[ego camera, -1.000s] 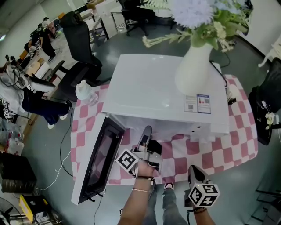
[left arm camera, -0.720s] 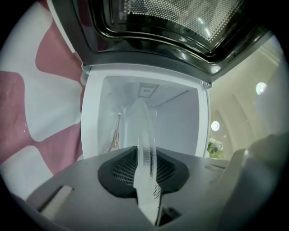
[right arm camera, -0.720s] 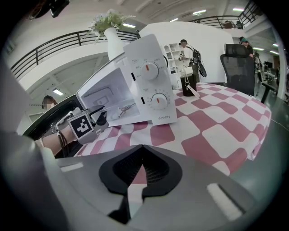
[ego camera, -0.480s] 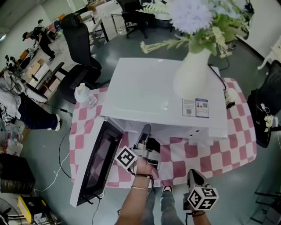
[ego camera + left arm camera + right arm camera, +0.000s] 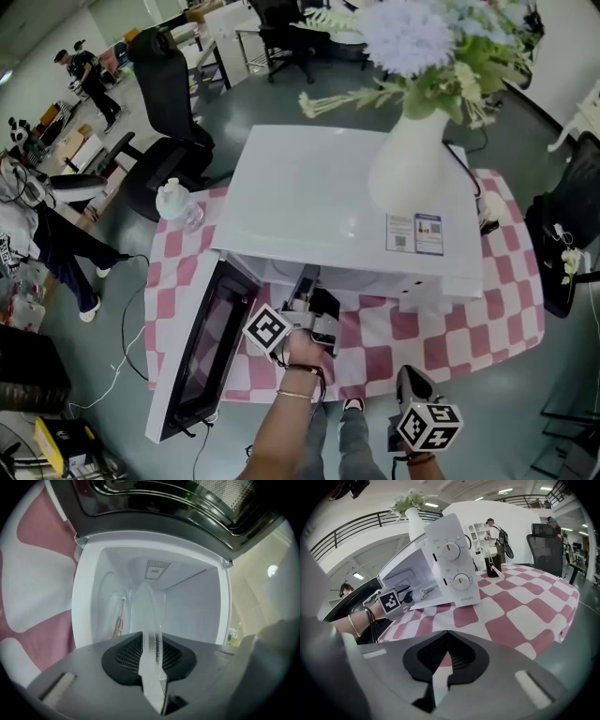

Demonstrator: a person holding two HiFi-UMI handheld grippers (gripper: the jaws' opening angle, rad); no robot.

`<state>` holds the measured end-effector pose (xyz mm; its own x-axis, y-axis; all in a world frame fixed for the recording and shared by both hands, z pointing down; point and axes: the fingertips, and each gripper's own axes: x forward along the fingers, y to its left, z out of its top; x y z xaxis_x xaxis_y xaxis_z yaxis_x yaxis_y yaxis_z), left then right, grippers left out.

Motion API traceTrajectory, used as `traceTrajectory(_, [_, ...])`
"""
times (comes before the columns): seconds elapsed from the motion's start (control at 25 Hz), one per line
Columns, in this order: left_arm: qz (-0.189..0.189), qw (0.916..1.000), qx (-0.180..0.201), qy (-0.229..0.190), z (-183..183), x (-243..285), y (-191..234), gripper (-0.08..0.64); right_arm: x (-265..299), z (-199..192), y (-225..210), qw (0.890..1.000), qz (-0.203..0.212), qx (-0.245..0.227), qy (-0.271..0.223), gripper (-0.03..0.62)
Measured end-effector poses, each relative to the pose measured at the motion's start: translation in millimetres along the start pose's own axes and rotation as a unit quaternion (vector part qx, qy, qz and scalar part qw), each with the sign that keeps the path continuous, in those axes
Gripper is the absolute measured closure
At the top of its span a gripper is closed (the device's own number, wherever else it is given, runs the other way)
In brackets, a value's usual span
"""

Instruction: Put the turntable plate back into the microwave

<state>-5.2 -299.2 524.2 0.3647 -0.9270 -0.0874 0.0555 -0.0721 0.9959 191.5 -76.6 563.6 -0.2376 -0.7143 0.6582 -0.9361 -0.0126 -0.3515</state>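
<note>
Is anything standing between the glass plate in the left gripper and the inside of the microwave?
Nothing visible blocks it. The door is open, and the turntable plate, clamped edge-on in the left gripper, points straight into the open cavity. Only a small fitting shows inside, off to one side.

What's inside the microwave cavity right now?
The glass turntable plate, clamped edge-on by the left gripper, reaches into the white cavity; a vent shows on the back wall. The plate and gripper cover part of the cavity.

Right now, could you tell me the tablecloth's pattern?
The tablecloth is pink-and-white checked; right gripper view shows it best.
</note>
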Motion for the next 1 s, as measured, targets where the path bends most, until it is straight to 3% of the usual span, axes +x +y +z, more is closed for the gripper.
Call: traceTrajectory(1.0, [0.022, 0.9996, -0.009, -0.017, 10, 23, 10, 0.497, 0, -8, 0, 1.000, 0.016, 0.011, 0.016, 0.583])
